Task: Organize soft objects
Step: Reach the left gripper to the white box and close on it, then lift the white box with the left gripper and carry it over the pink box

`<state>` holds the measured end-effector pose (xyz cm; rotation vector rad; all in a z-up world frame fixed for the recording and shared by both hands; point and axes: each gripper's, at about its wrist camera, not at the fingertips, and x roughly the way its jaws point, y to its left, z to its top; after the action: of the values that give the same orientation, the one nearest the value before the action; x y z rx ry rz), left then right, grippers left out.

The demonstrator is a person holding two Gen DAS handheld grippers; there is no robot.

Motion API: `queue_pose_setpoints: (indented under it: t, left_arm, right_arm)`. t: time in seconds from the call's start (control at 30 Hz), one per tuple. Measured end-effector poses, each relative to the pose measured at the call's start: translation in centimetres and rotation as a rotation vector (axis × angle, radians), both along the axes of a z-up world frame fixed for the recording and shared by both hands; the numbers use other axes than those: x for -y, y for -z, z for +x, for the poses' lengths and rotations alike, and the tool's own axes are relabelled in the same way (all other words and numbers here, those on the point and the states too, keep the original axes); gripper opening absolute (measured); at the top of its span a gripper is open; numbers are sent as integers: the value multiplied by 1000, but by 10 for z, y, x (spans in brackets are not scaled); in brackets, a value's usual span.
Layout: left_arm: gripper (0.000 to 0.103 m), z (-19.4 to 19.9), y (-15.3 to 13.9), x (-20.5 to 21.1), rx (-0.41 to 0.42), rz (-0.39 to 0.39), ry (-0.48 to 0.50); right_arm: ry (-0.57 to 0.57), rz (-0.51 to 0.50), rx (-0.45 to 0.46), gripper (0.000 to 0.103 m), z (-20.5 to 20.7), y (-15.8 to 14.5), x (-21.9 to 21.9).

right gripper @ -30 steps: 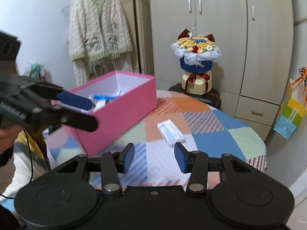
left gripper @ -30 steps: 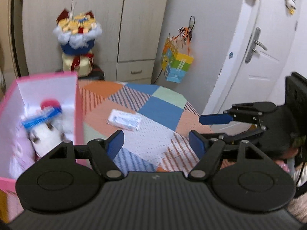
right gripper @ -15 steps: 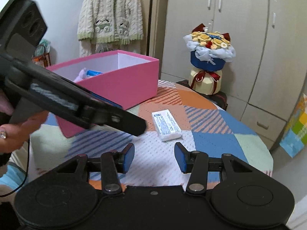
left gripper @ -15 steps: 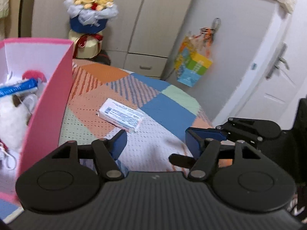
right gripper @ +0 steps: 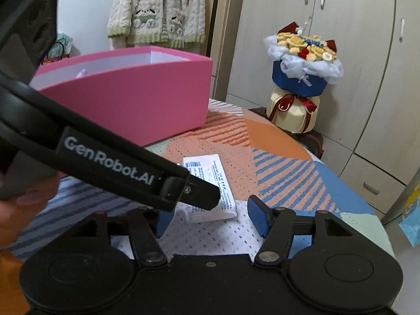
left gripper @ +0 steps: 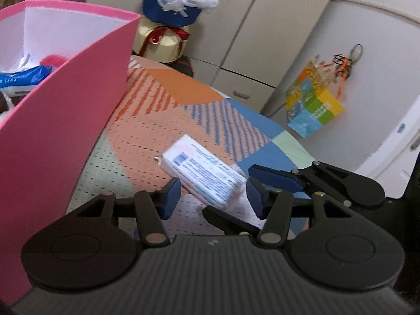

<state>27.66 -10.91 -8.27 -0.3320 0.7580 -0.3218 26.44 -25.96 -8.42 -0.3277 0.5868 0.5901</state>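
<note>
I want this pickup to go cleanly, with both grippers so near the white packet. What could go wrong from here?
1. The left gripper and right gripper converge on the same tissue packet, both open, the left's fingers having just been closing and the right's opening; they could collide or tug against each other.
2. The packet lies skewed to the fingers, so a pinch might catch only a corner.

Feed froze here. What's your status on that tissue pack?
Left gripper and right gripper both open, closing in. Tissue pack flat on tablecloth, ungripped. Pink box beside it, not blocking.

Patchwork-covered table [right gripper: 283, 141] – pink box [right gripper: 136, 99], seemingly a tissue pack [left gripper: 202, 173]
</note>
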Motion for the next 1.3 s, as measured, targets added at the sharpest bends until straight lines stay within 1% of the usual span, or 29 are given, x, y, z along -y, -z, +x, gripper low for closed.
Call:
queue_pose_setpoints:
  t: [0.17, 0.23, 0.27, 0.3, 0.33, 0.4, 0.6, 0.77, 0.83, 0.93, 1.07, 1.23, 1.3]
  left_arm:
    - [51, 6, 7, 1, -24, 1, -18]
    - [51, 9, 11, 3, -37, -4, -19]
    - [51, 9, 13, 2, -41, -14, -15]
    - [51, 9, 14, 2, -43, -22, -11]
    - [51, 9, 15, 2, -40, -28, -12]
    - [51, 9, 15, 1, -33, -41, -14]
    - [54, 10, 17, 3, -36, -34, -11]
    - [54, 8, 17, 6, -28, -8, -12]
    - [50, 5, 16, 8, -21, 18, -1]
    - [47, -1, 13, 9, -9, 50, 18]
    - [47, -16, 7, 11, 11, 89, 42]
    - [47, -35, 4, 8, 3, 93, 74]
    - [47, -45, 2, 7, 6, 92, 89]
  right_arm:
    - [-15, 5, -20, 66, 14, 12, -4]
    - [-7, 32, -44, 66, 18, 15, -3]
    - [1, 45, -49, 58, 18, 15, -2]
    - [16, 46, -47, 54, 16, 15, -2]
    - [42, 42, -52, 53, 15, 15, -3]
    - [84, 73, -75, 50, 10, 14, -2]
    - [148, 110, -94, 47, -8, 18, -4]
    - [241, 185, -150, 46, -10, 16, -4]
    - [267, 200, -157, 46, -11, 16, -5]
    - [289, 224, -169, 45, -16, 16, -5]
    - [310, 260, -189, 45, -27, 13, -4]
    - [338, 285, -219, 45, -47, 11, -4]
    - [349, 269, -211, 45, -62, 7, -7]
